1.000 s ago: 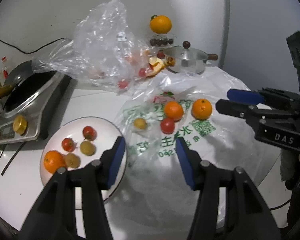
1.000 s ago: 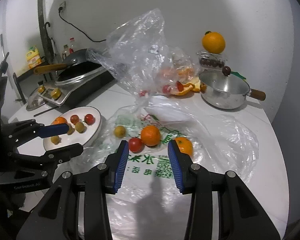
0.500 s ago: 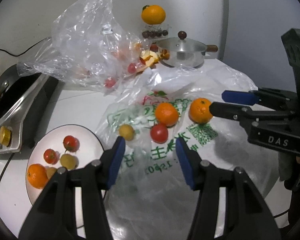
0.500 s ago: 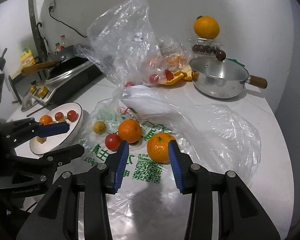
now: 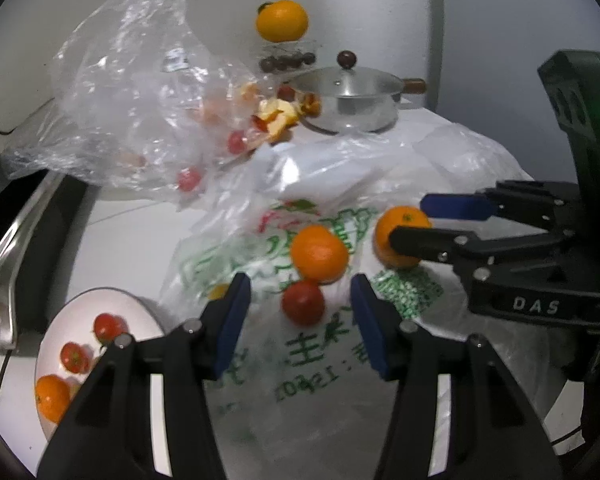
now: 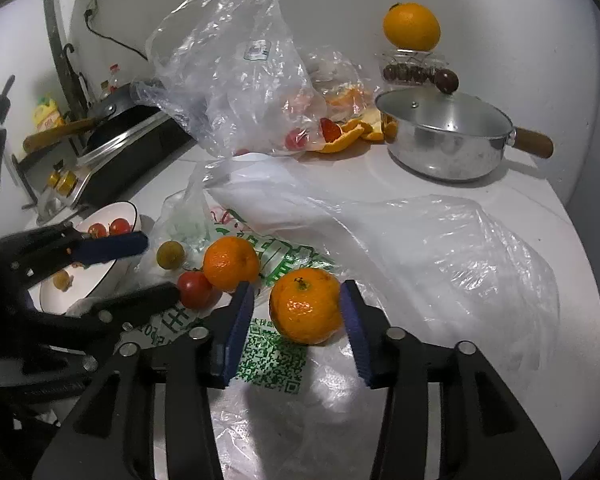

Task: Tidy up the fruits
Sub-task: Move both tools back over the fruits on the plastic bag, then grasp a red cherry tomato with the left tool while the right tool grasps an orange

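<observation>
Loose fruit lies on a flat printed plastic bag (image 5: 320,344): two oranges, a red tomato and a small yellow-green fruit. My left gripper (image 5: 300,304) is open with the tomato (image 5: 303,303) between its fingertips and one orange (image 5: 319,254) just beyond. My right gripper (image 6: 298,308) is open around the other orange (image 6: 305,306), its pads on either side and not closed on it. A white plate (image 5: 72,316) at the left holds tomatoes, an orange and small fruits.
A crumpled clear bag (image 6: 236,68) with tomatoes and peel stands at the back. A lidded steel pot (image 6: 444,136) sits back right, with a jar topped by an orange (image 6: 412,26) behind it. A stove with a pan (image 6: 116,132) is at the left.
Both grippers moved forward and down toward the fruit. The right one now straddles the near orange; the left one has closed in on the tomato. Both stayed open.
</observation>
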A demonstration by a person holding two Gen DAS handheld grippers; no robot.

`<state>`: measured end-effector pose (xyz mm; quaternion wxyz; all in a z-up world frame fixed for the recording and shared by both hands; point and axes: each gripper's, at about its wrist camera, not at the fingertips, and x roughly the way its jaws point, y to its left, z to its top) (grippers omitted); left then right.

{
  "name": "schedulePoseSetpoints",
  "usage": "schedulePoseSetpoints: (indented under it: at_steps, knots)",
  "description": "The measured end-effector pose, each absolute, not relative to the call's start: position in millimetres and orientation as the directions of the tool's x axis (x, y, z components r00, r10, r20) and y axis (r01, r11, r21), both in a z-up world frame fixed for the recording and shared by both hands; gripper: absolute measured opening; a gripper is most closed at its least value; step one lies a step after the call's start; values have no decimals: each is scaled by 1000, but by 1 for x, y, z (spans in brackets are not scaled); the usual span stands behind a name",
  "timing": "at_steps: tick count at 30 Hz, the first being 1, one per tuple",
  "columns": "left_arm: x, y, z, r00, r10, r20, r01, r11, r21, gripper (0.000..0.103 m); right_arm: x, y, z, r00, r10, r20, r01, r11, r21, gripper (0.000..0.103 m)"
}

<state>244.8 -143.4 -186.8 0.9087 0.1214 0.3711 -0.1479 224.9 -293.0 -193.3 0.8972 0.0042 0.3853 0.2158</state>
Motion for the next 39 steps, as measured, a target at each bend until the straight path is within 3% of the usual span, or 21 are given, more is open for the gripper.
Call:
schedulePoseSetpoints:
  at_steps: [16,20,26,39]
  knots:
    - [261,-152,-210,632,-181,-754,384,918,102,45,229,-296,-199,593,392,-703,-363,910,201,48]
    - [264,-145,-211,627,-178,-758,370,925,89,33,230,-294,-201,583,388,-714,-358,911,203,48]
    - [267,-140,-215,598,-187,-779,365,929,57,28,232,-293,-205,561,383,-734,-351,913,209,48]
    - [246,-146,-199,629,-232,-742,407,912,60,28,221,-287,-202,579,368,-728,-373,913,165,48]
